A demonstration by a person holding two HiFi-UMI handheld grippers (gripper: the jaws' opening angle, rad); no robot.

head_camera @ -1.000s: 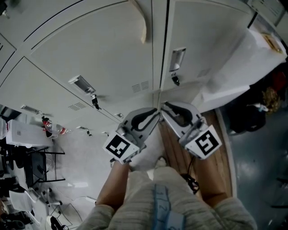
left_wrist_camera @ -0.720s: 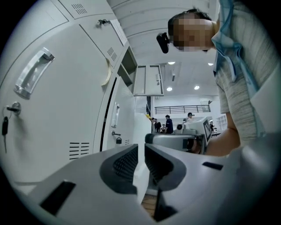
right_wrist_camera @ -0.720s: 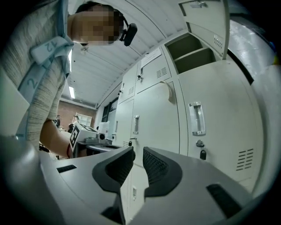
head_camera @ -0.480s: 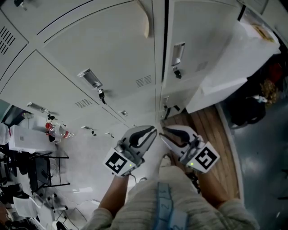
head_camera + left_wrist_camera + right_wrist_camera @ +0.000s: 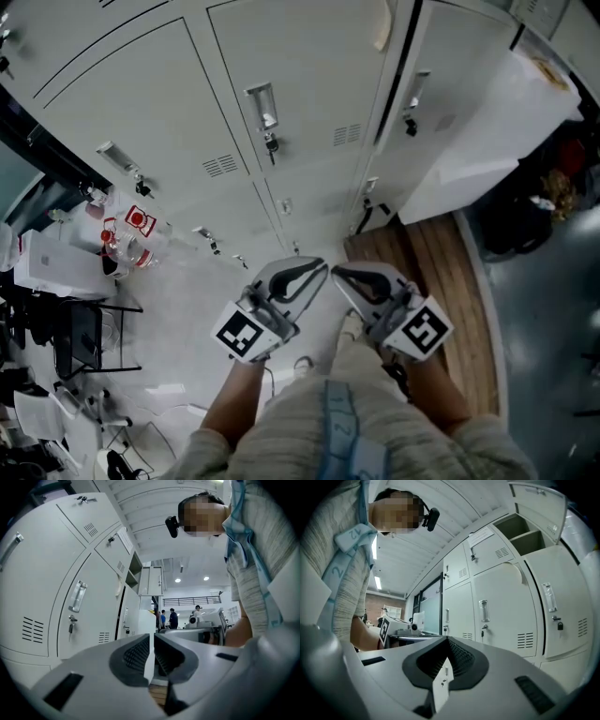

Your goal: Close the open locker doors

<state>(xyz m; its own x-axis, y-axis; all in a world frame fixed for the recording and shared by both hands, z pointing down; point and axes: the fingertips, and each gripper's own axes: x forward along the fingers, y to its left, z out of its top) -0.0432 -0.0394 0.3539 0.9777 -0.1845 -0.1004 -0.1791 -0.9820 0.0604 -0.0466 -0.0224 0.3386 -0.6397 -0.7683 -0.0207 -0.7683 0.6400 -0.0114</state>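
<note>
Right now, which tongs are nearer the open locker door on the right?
Right. In the head view the right tongs sit below and left of the open locker door; the left tongs lie beside them, farther left.

The lockers are light grey metal and stand in one row, in several tiers. In the head view the doors in front are shut and flat. Each has an upright handle, a key hanging under it and small vent slots. A thin dark gap runs beside the right-hand door; I cannot tell if that door is ajar. In the right gripper view one upper compartment is open and dark inside, with a shelf, and its open door is swung outward above it.
</note>
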